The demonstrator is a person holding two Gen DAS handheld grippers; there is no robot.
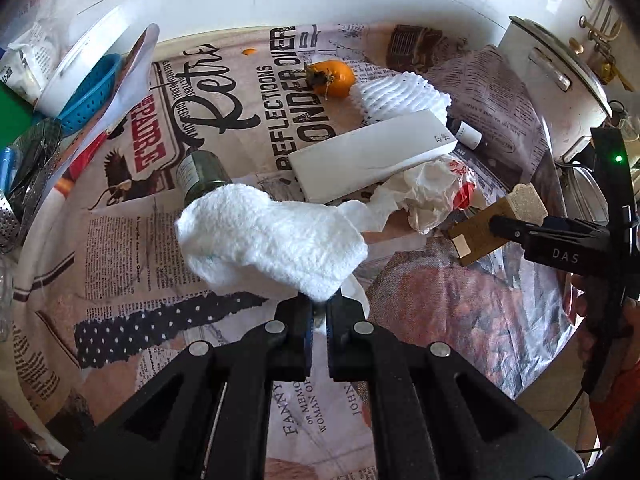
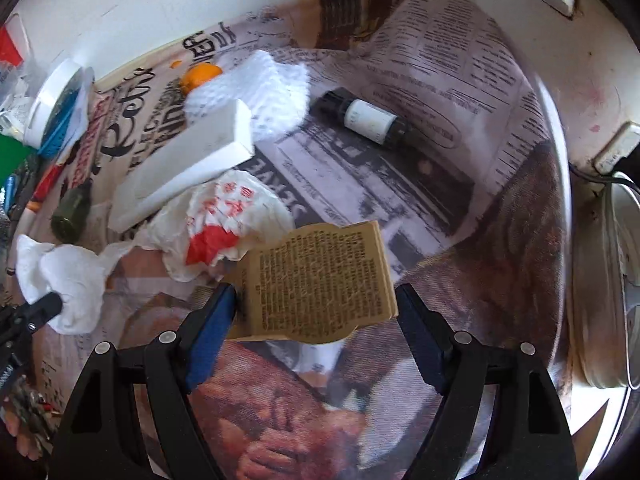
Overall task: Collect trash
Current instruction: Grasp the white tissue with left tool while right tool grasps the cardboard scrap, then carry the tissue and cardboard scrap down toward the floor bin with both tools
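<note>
A wad of white tissue (image 1: 272,240), mid-frame, is pinched by only its corner in the left gripper (image 1: 319,312); it could be shed. Lower centre, a tan printed carton (image 2: 320,280) is clamped in the right gripper (image 2: 316,312) and could be crushed

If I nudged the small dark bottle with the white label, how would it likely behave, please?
The small dark bottle lies on its side on the tablecloth, so it would probably roll. It looks rigid and likely light. If glass, it could crack on falling.
</note>
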